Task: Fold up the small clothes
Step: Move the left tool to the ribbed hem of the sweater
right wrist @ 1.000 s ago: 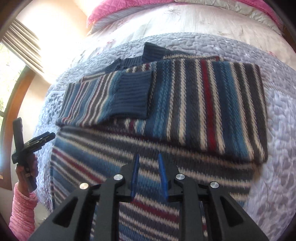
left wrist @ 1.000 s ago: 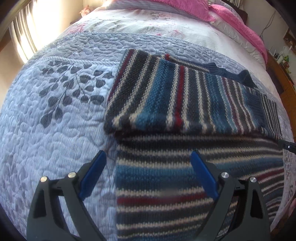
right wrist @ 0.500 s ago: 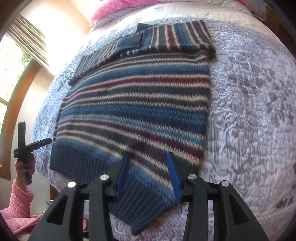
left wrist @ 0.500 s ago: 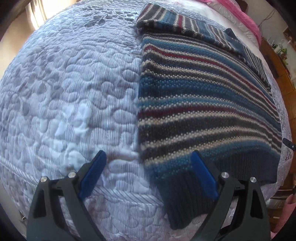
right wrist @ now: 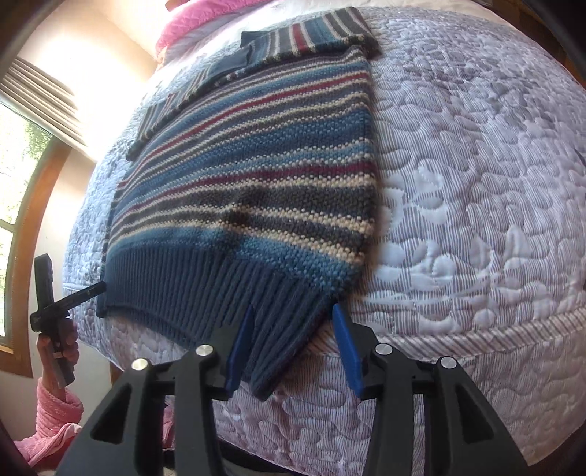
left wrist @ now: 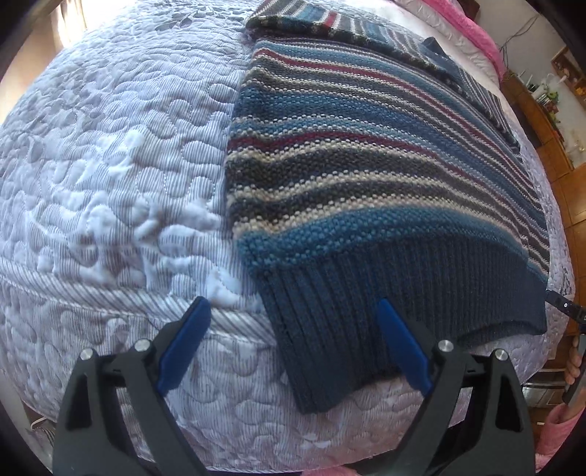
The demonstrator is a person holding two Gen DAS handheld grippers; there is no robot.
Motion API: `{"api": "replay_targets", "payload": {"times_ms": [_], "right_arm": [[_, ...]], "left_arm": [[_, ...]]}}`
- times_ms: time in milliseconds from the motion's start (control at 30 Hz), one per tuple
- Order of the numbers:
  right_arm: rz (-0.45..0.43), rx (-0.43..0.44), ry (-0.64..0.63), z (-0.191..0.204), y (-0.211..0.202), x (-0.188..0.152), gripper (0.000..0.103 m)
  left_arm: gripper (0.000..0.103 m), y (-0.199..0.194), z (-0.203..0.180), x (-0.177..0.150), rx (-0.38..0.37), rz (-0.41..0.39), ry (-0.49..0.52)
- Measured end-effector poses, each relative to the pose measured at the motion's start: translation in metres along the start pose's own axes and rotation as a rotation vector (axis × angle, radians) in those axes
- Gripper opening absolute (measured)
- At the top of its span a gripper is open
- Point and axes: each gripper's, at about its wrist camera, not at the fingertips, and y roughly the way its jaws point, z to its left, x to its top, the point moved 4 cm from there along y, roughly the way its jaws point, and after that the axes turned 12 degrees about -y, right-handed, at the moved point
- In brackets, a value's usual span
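A knitted sweater [left wrist: 366,164] striped blue, grey, cream and red lies flat on the quilted bed, its sleeves folded across the far end [right wrist: 304,40]. Its ribbed navy hem [left wrist: 403,293] hangs at the near bed edge. My left gripper [left wrist: 293,329] is open, with the hem's left corner between its blue pads, untouched. My right gripper [right wrist: 293,329] is open too, its pads on either side of the hem's right corner [right wrist: 278,329]. The right wrist view shows the left gripper [right wrist: 96,287] side-on beside the sweater [right wrist: 256,183], held by a hand in a pink sleeve.
The lavender quilt [left wrist: 110,183] covers the bed and drops off at the near edge [right wrist: 476,329]. Pink bedding [right wrist: 183,25] lies at the head. A window with a wooden frame [right wrist: 22,205] is at the left, and wooden furniture [left wrist: 549,121] stands at the right.
Both grippers have drawn back from the folded sleeves to the hem at the near bed edge. The right gripper's jaws have spread from nearly shut to open.
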Motion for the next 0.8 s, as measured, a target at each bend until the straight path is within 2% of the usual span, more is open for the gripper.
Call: {"api": "replay_targets", "payload": {"times_ms": [233, 367, 467, 567, 633, 667, 700, 767, 800], "right_arm": [[0.010, 0.061, 0.040, 0.003, 0.004, -0.015, 0.046], [0.014, 0.067, 0.044, 0.008, 0.006, -0.018, 0.046], [0.024, 0.116, 0.061, 0.010, 0.011, -0.022, 0.046], [0.031, 0.109, 0.063, 0.013, 0.017, -0.024, 0.046], [0.026, 0.112, 0.072, 0.014, 0.019, -0.024, 0.046], [0.025, 0.111, 0.071, 0.014, 0.020, -0.024, 0.043], [0.027, 0.112, 0.066, 0.015, 0.020, -0.024, 0.035], [0.025, 0.116, 0.064, 0.018, 0.022, -0.023, 0.028], [0.021, 0.122, 0.060, 0.019, 0.022, -0.023, 0.020]], "left_arm": [[0.092, 0.005, -0.014, -0.013, -0.085, 0.047, -0.023], [0.090, 0.011, -0.018, -0.014, -0.088, 0.051, -0.038], [0.090, 0.013, -0.019, -0.013, -0.091, 0.050, -0.062], [0.086, 0.013, -0.016, -0.013, -0.095, 0.051, -0.077], [0.080, 0.012, -0.013, -0.013, -0.097, 0.047, -0.084], [0.080, 0.011, -0.011, -0.013, -0.094, 0.046, -0.087], [0.078, 0.011, -0.010, -0.014, -0.099, 0.045, -0.093], [0.069, 0.008, -0.005, -0.015, -0.102, 0.037, -0.111], [0.065, 0.007, -0.003, -0.016, -0.101, 0.032, -0.118]]}}
